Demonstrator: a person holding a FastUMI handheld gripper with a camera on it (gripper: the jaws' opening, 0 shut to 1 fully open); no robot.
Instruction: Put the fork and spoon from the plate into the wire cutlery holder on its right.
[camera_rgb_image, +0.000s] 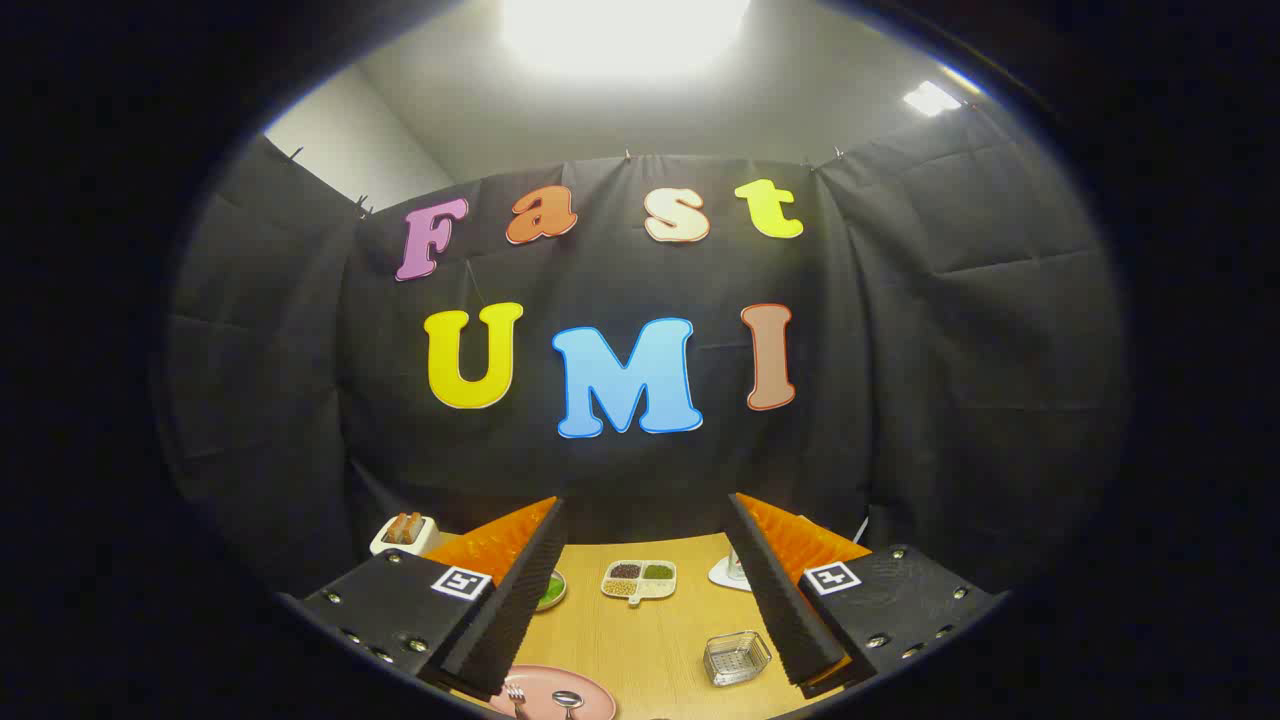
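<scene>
A pink plate (590, 695) lies on the wooden table (650, 630), low between my fingers and nearer the left one. On it rest a fork (516, 694) and a spoon (567, 700), side by side. To the plate's right stands the wire cutlery holder (736, 657), close to my right finger. My gripper (640, 590) hangs well above the table, open, with nothing between its fingers.
Beyond the plate sits a white divided dish (640, 581) of grains. A small green bowl (551, 590) peeks past the left finger. A white toaster (403, 533) with bread stands at the far left, and a white object (731, 572) at the far right.
</scene>
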